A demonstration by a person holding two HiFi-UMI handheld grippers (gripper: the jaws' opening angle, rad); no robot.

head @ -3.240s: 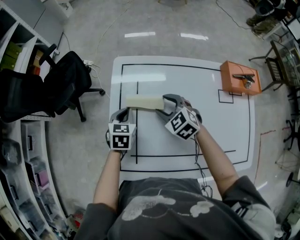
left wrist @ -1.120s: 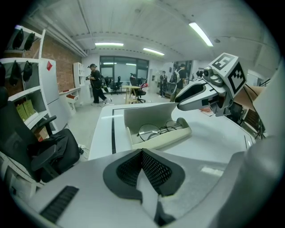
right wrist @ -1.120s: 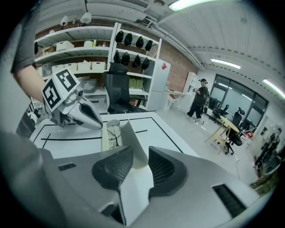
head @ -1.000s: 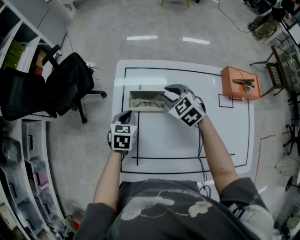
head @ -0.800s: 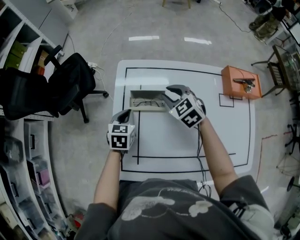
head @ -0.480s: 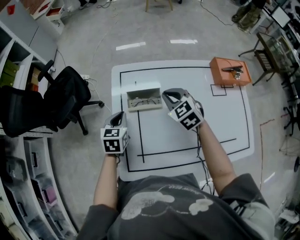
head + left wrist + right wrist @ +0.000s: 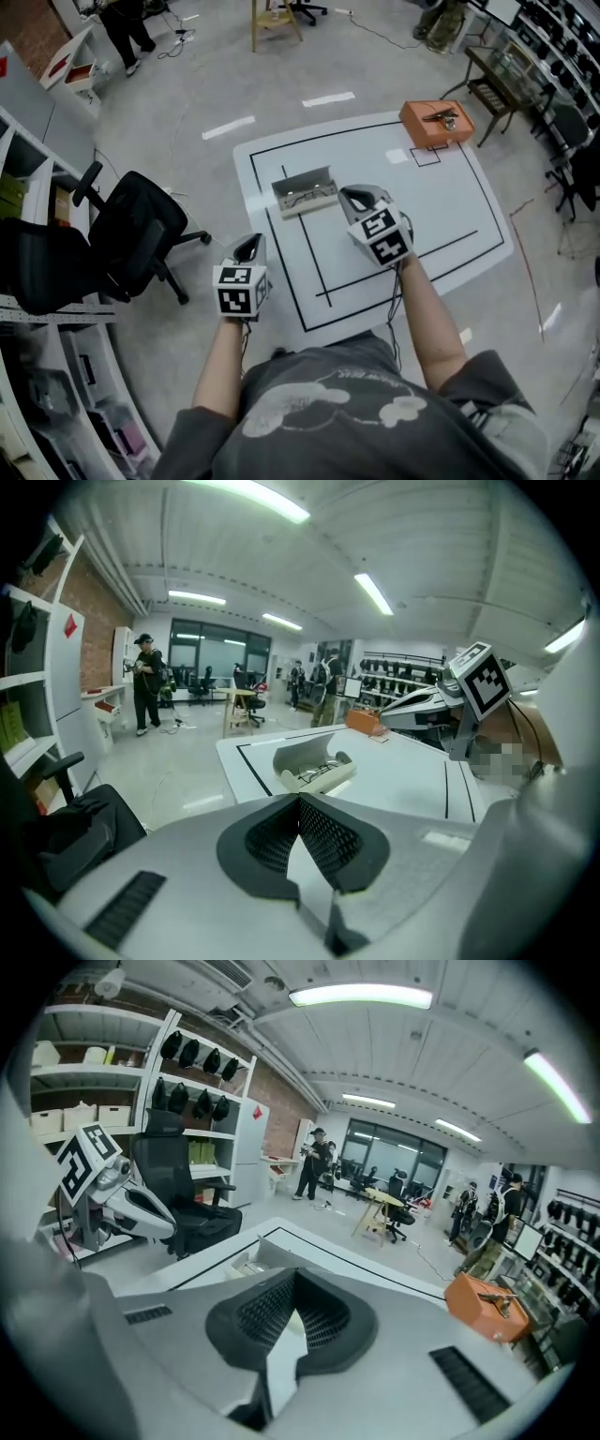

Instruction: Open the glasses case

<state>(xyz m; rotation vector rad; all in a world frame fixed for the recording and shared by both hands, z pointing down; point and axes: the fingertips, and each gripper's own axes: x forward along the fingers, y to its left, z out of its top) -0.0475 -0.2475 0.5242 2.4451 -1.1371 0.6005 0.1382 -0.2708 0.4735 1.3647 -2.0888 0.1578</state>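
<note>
The beige glasses case (image 7: 305, 192) lies open on the white table (image 7: 450, 206), lid standing up, a pair of glasses inside. My right gripper (image 7: 356, 199) hovers just right of the case, apart from it, jaws shut on nothing. My left gripper (image 7: 248, 247) hangs off the table's left edge, nearer me, shut and empty too. In the left gripper view the case (image 7: 314, 766) sits ahead beyond my left gripper (image 7: 300, 799). In the right gripper view only a bit of the case (image 7: 246, 1265) shows past my right gripper (image 7: 295, 1274).
An orange box (image 7: 436, 122) with a dark tool on top stands at the table's far right corner. A black office chair (image 7: 141, 239) is on the floor to the left, shelves behind it. A person (image 7: 145, 682) stands far back in the room.
The case, closed at first, now lies open. Both grippers have drawn back from it and risen; the right jaws have closed with nothing in them. The case has stayed in place.
</note>
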